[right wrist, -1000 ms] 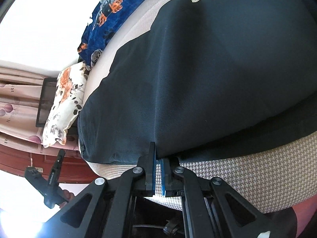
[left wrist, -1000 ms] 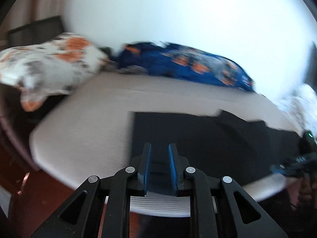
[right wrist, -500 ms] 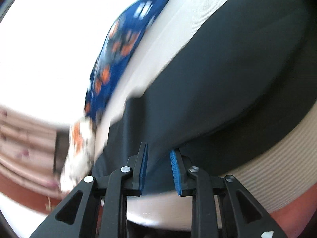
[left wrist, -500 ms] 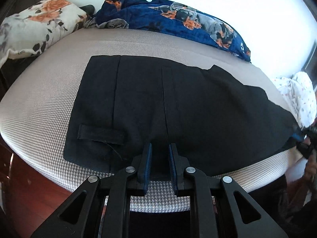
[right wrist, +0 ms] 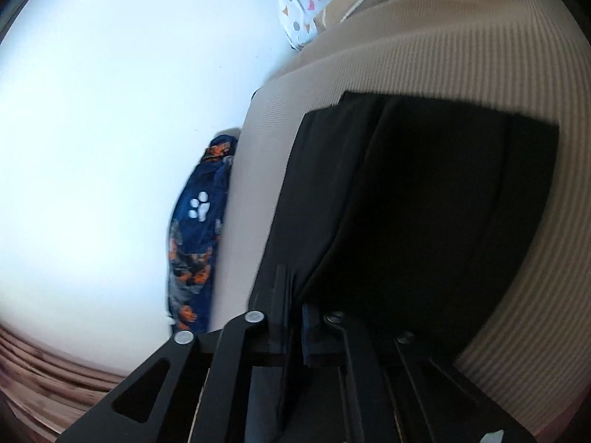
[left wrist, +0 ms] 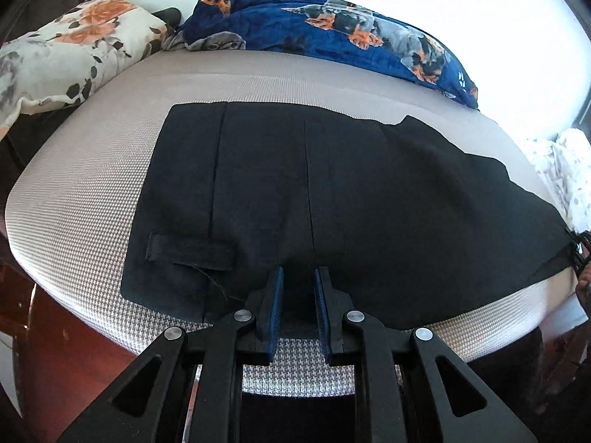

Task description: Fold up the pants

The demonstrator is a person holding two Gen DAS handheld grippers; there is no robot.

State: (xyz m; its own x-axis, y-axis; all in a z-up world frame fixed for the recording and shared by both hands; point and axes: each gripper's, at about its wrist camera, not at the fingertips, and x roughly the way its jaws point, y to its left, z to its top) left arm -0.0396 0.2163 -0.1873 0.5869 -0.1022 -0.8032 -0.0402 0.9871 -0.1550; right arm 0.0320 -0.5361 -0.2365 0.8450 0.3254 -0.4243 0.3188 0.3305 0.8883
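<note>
1. The pants [left wrist: 332, 199], lying between and beyond the jaws, are matt black woven cloth, smooth, with a loose thread near the hem.
2. The mattress cover [left wrist: 85, 199] under the jaws is a beige, finely checked weave, matt and slightly rough.
3. The blanket [left wrist: 351, 33] far ahead of the jaws looks plush and soft.
4. The pillow [left wrist: 66, 51], ahead-left, is printed matt cloth.
5. The left gripper [left wrist: 298, 288] has matt black plastic arms, shiny metal rivets and ribbed blue pads [left wrist: 276, 310].
</note>
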